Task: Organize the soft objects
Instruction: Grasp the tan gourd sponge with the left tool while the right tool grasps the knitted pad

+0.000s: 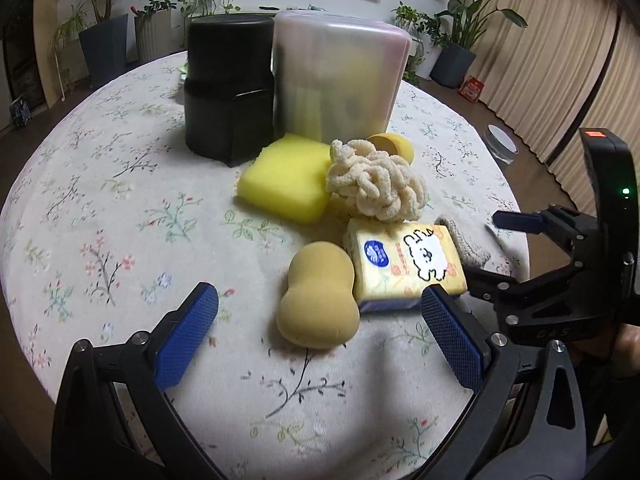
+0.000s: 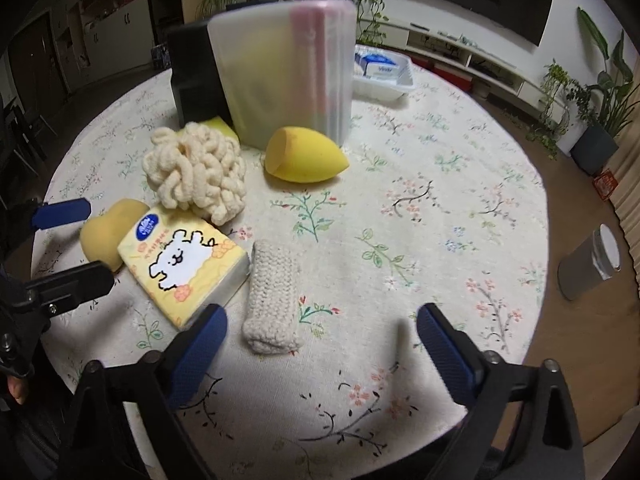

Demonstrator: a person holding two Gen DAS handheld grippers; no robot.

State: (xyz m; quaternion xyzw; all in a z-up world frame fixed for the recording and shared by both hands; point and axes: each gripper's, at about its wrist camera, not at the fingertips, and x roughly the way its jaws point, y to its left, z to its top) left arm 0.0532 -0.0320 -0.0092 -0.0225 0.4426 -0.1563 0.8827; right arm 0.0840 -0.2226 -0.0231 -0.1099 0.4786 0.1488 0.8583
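Knitted pad (image 2: 272,296) lies apart, bare tablecloth (image 2: 440,208) rightward to the edge.

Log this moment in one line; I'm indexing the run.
left gripper: open above gourd-shaped sponge | right gripper: open above knitted pad | nothing held

- your tablecloth (image 2: 440,168): cream with a floral print
- tissue pack (image 2: 184,268): yellow, white cartoon critter on it
- sponge (image 1: 286,178): bright yellow
- gripper pads (image 2: 200,354): blue
- knit cloth (image 2: 272,300): off-white

The frosted container (image 1: 340,80) blurs its contents into yellow shapes. Beyond the right jaws, the tissue pack (image 2: 184,268) half-hides the tan sponge (image 2: 108,236).
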